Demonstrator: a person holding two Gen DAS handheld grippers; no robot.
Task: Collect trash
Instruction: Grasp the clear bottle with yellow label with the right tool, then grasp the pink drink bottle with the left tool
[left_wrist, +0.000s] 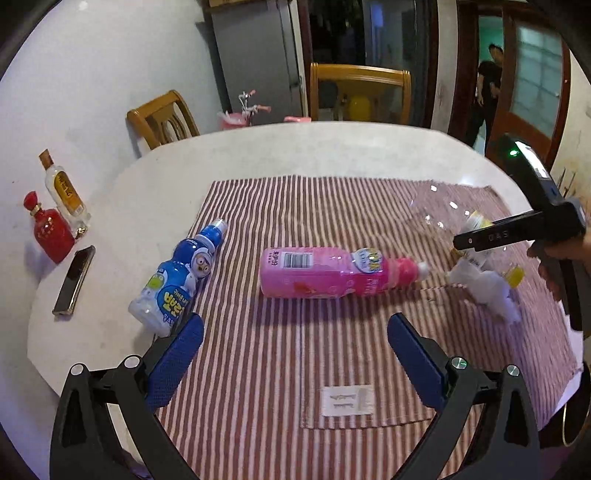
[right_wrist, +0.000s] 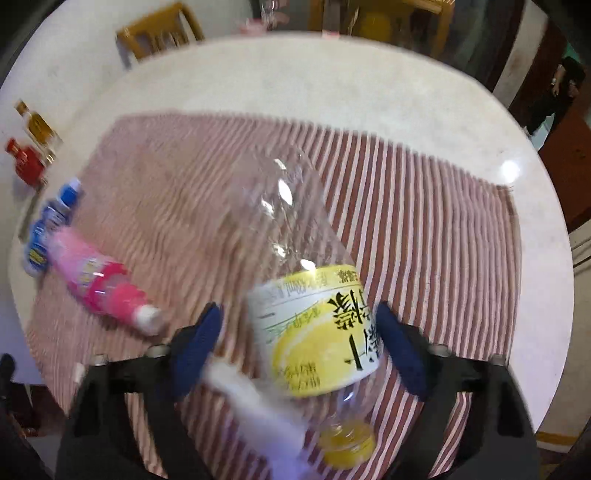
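Now the right gripper (right_wrist: 299, 328) has its fingers (right_wrist: 199, 343) around the clear lemon-label bottle (right_wrist: 317, 328), lifted near the counter's (left_wrist: 332, 147) right edge; whether they pinch it I cannot tell. Meanwhile the left gripper (left_wrist: 295, 354) hangs released before the pink bottle (left_wrist: 332, 273) lying mid-cloth (left_wrist: 332, 206).

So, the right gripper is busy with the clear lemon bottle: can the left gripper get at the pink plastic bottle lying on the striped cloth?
Probably yes. The left gripper is open and the pink plastic bottle lies just ahead with only bare striped cloth between.
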